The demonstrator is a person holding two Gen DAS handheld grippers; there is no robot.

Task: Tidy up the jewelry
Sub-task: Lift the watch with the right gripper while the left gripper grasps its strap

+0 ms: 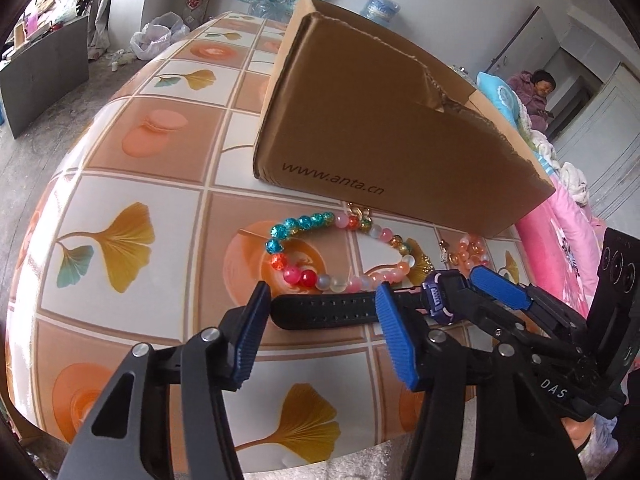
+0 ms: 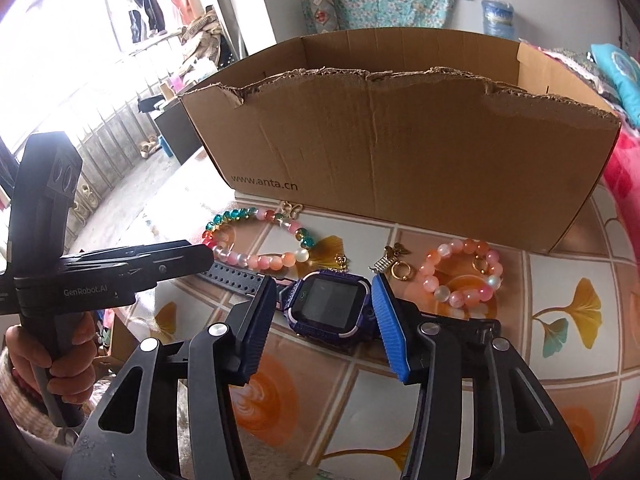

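Note:
A purple smartwatch (image 2: 330, 306) with a black strap (image 1: 324, 312) lies on the table in front of a brown cardboard box (image 2: 400, 168). My right gripper (image 2: 324, 320) is open with its jaws on either side of the watch face. My left gripper (image 1: 320, 328) is open with its jaws straddling the strap. A multicoloured bead bracelet (image 1: 320, 248) lies just beyond the strap; it also shows in the right wrist view (image 2: 260, 240). A pink-orange bead bracelet (image 2: 464, 276) and small gold charms (image 2: 394, 266) lie to the right of the watch.
The table has a tiled cloth (image 1: 132, 232) with leaf and macaron prints. The box (image 1: 380, 132) has torn upper edges and an open top. Pink bedding (image 1: 556, 240) lies to the right of the table. A person (image 1: 536, 92) sits far back.

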